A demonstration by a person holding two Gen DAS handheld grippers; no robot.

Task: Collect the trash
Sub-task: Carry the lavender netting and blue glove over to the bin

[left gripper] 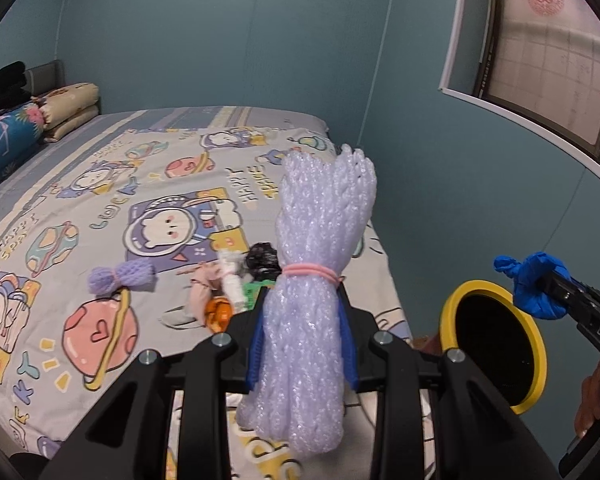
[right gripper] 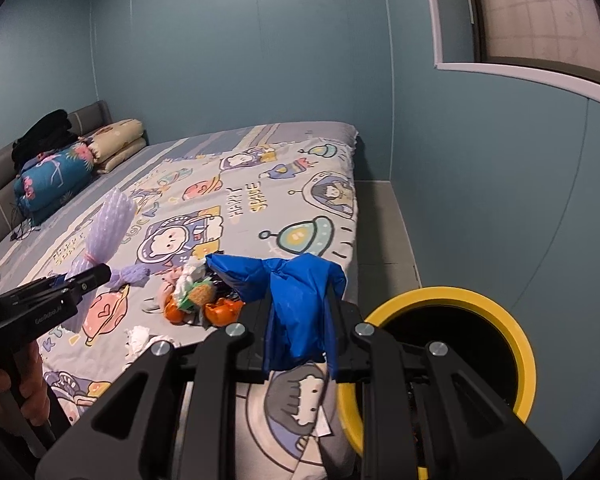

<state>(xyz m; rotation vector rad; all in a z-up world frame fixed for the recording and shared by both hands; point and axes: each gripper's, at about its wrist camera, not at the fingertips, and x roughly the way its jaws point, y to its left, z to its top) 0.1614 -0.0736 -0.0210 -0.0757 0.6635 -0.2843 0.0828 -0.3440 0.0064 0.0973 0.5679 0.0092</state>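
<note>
My left gripper (left gripper: pixel 304 340) is shut on a pale lilac foam net bundle (left gripper: pixel 320 240) tied with a pink band, held upright above the bed; it also shows in the right wrist view (right gripper: pixel 104 224). My right gripper (right gripper: pixel 300 320) is shut on a crumpled blue plastic bag (right gripper: pixel 296 300), seen from the left wrist view (left gripper: pixel 536 284) just above the bin's rim. A yellow-rimmed black bin (right gripper: pixel 460 344) stands beside the bed (left gripper: pixel 496 340). A trash pile (right gripper: pixel 204 296) lies on the bed: orange peel, wrappers, a black bag, a purple foam net (left gripper: pixel 120 278).
The bed (right gripper: pixel 260 200) has a cartoon space-print cover. Folded blankets and pillows (right gripper: pixel 60 172) lie at the headboard. A blue wall and a window (right gripper: pixel 540 16) are on the right. A strip of floor (right gripper: pixel 384 224) runs between bed and wall. A white tissue (right gripper: pixel 138 338) lies near the bed's edge.
</note>
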